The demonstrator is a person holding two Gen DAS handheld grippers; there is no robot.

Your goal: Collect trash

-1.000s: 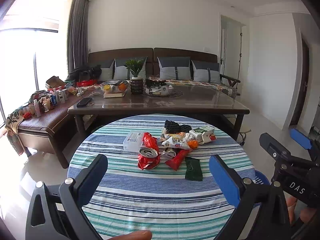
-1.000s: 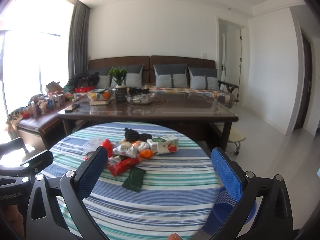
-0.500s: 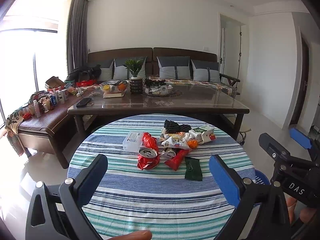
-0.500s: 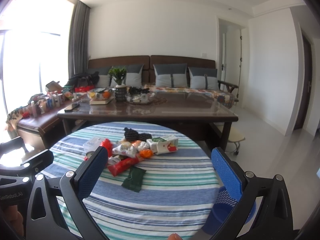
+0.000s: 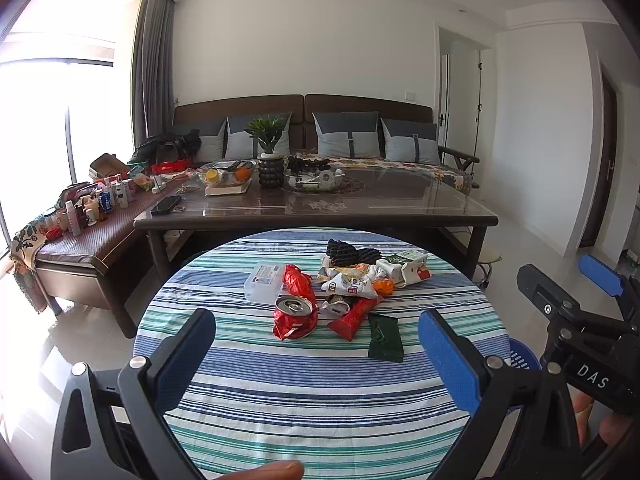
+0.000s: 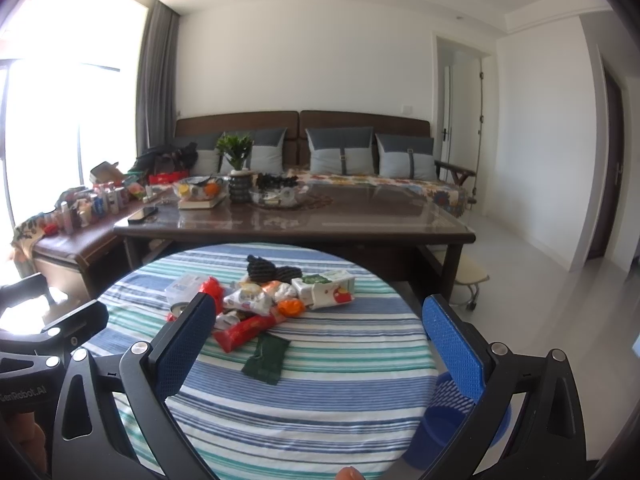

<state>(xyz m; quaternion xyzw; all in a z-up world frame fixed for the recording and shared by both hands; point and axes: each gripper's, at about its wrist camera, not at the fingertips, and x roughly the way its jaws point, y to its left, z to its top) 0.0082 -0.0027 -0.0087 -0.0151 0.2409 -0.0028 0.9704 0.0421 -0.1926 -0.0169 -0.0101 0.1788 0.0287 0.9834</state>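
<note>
Left wrist view: left gripper (image 5: 316,350) spread wide, nothing between the fingers, held over the near part of the striped table (image 5: 320,400). Trash pile sits toward the far side of the table. Landmark — crushed red can (image 5: 295,316), open top facing up. Behind the can: clear plastic box (image 5: 264,282) and a red crumpled wrapper (image 5: 298,282). Right of the can: long red packet (image 5: 354,316), then a flat dark green packet (image 5: 385,337) lying apart from the pile. Farther right and back: white snack bags (image 5: 352,282) and a white-green tissue pack (image 5: 406,266). Right gripper body visible at the far right edge.

Right wrist view: right gripper (image 6: 320,340) also spread, empty. The dark green packet (image 6: 267,358) is the nearest item; a blue bin (image 6: 460,412) stands on the floor beside the table, lower right.

Handling judgement — the can is light, dented metal, fairly stiff but slick; best pinched across its crushed waist. Wrappers are soft and nearly weightless; grip a raised crease, not the flat face. The green packet lies flat, so it probably needs an edge pick.
</note>
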